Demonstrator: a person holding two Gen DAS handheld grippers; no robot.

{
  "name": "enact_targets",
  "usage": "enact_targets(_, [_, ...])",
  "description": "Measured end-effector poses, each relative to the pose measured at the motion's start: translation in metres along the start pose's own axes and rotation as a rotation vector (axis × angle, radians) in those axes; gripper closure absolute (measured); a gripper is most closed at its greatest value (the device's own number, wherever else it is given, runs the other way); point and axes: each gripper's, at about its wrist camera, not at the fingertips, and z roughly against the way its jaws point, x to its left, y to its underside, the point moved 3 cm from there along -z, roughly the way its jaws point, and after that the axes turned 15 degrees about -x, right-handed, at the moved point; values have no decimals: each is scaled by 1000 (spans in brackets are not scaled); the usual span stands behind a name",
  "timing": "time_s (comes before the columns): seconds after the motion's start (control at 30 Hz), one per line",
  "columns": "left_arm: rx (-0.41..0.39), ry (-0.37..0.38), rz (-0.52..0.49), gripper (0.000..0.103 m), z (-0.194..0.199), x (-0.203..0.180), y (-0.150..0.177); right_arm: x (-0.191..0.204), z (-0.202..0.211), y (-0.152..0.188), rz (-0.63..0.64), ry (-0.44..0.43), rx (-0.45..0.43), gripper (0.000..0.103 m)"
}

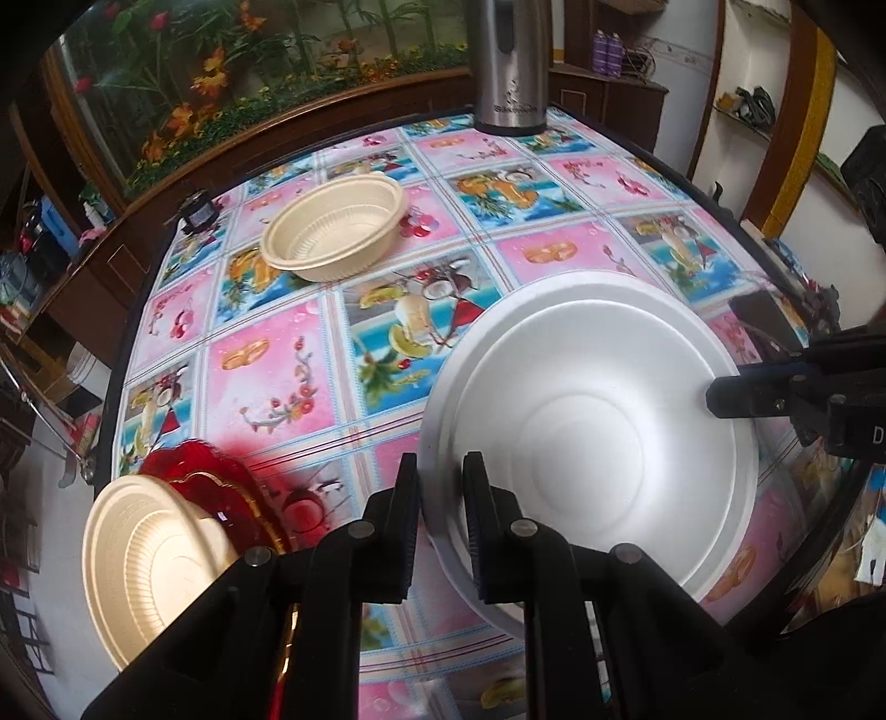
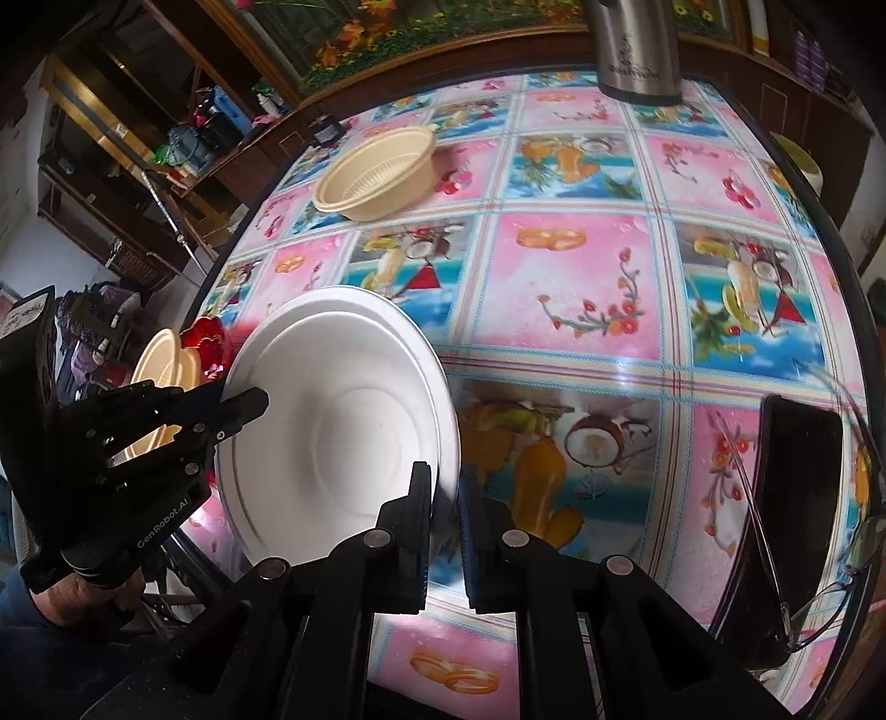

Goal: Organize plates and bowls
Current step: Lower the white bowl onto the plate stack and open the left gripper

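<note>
A white foam bowl [image 1: 587,448] [image 2: 343,421] is gripped from both sides over the near part of the fruit-print tablecloth [image 1: 277,376]. My left gripper [image 1: 442,471] is shut on its left rim, one finger inside the bowl and one outside. My right gripper [image 2: 446,482] is shut on the opposite rim. Each gripper also shows in the other's view: the right gripper [image 1: 720,396], the left gripper [image 2: 249,404]. A cream ribbed bowl [image 1: 335,227] [image 2: 376,171] sits farther back. Another cream bowl [image 1: 149,565] [image 2: 160,354] rests on a red plate [image 1: 221,487] [image 2: 207,338] at the left edge.
A steel flask [image 1: 512,72] [image 2: 637,50] stands at the table's far edge. A black flat object [image 2: 797,498] and a pair of glasses [image 2: 830,581] lie at the right edge. Cabinets and shelves surround the table.
</note>
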Motion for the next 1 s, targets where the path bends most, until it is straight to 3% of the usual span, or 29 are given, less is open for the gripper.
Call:
enact_targets(0.3, [-43,-48,127,88,43,61,-6,54,8,-31,34,-104,5,93])
enact_targets(0.63, [-52,-228,268,88,92,164,26,167,-28,-52,145,-273,77,93])
enact_targets(0.83, [-23,-281,338,88,97,204,53,212,-65,-46,190,-302,140,92])
enact_targets(1.0, [7,-280,384,87,91,217,71,223,-89,-38,174,-294,197,92])
